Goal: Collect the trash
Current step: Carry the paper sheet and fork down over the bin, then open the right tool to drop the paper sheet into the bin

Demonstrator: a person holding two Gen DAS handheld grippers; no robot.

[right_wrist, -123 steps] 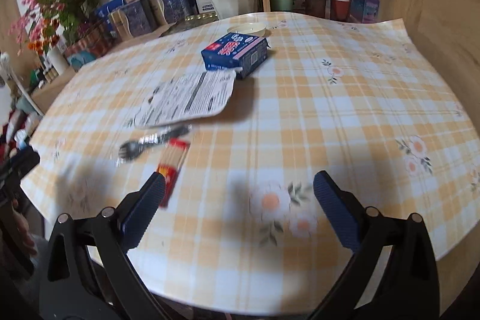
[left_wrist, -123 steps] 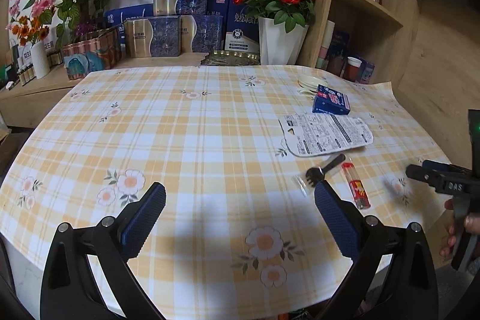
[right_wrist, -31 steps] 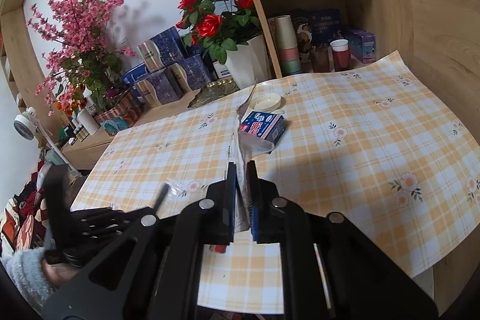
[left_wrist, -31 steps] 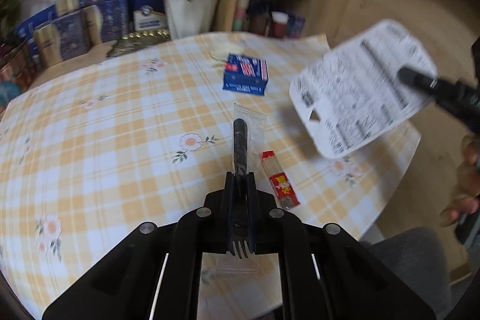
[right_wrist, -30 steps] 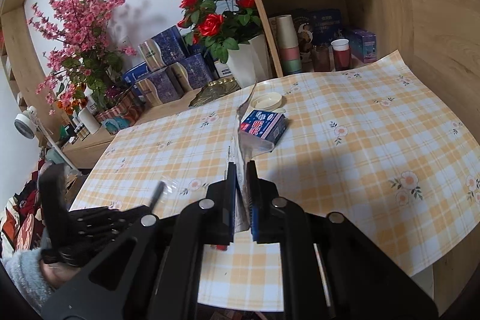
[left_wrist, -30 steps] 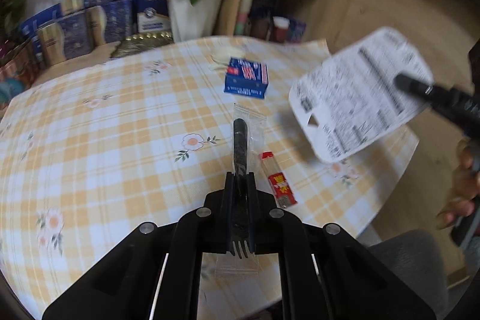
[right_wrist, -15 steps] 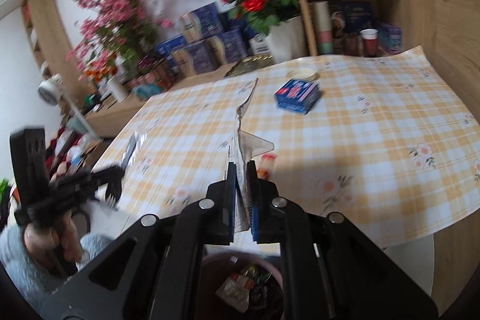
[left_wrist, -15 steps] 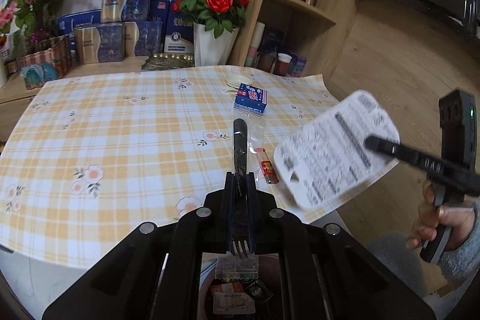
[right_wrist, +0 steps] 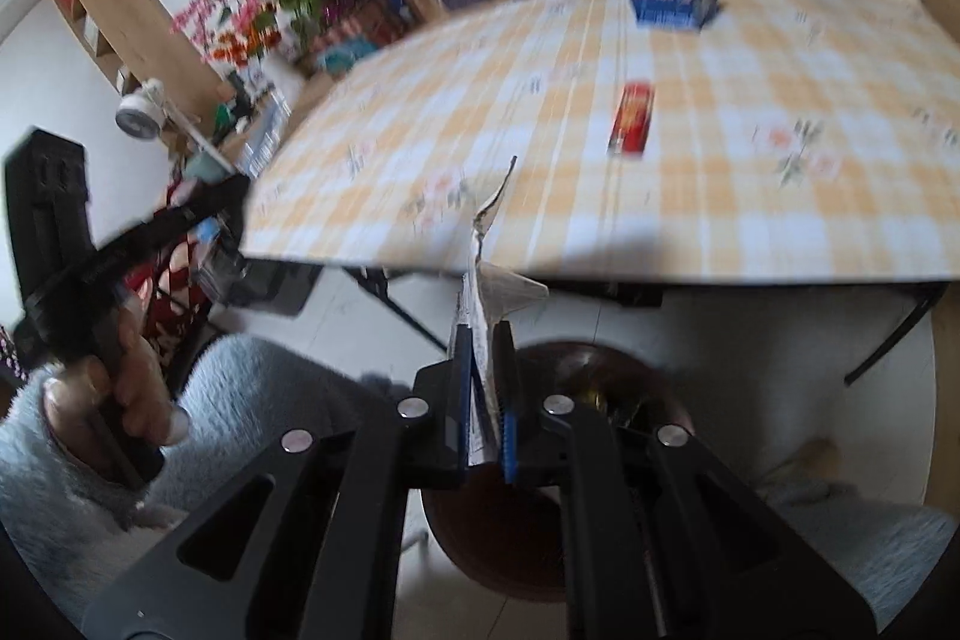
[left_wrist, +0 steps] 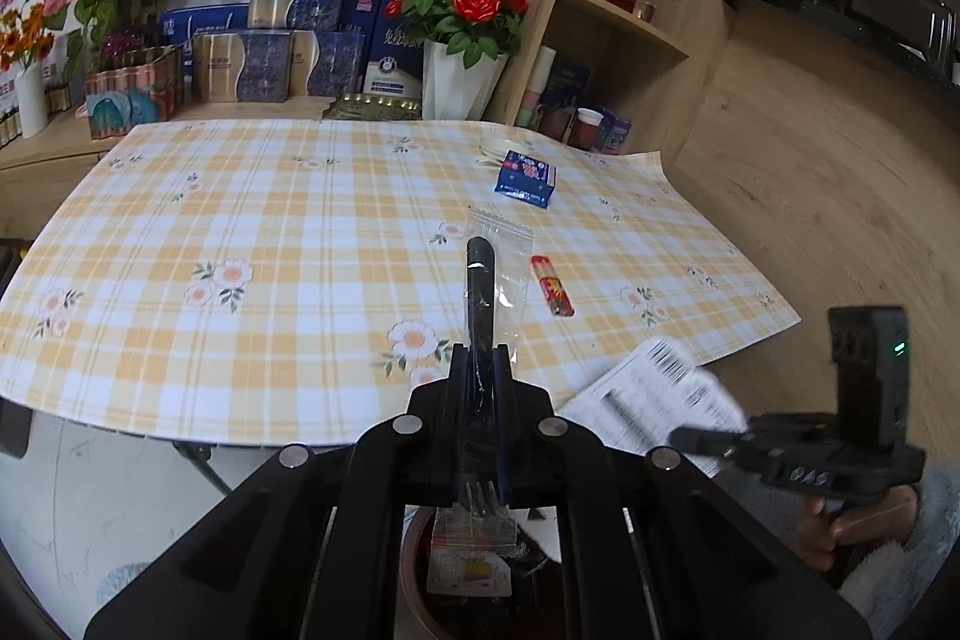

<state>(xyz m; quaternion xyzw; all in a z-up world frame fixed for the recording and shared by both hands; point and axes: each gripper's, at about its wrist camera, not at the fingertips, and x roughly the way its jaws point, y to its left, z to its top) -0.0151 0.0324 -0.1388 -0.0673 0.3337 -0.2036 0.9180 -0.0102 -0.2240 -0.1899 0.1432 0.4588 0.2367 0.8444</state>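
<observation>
In the left wrist view, the bin point(left_wrist: 414, 568) is largely hidden behind the left gripper point(left_wrist: 480, 436), which is clamped on a wrapped fork point(left_wrist: 480, 304); its handle points away over the table point(left_wrist: 270, 232). In the blurred right wrist view, the right gripper point(right_wrist: 485, 400) is closed on a printed wrapper point(right_wrist: 483, 280), held edge-on above the bin point(right_wrist: 672, 418).

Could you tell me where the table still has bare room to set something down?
The tablecloth is bare across its left and middle, up to the shelf boxes. The right side is busier: the blue box, and nearer the front edge the red packet.
</observation>
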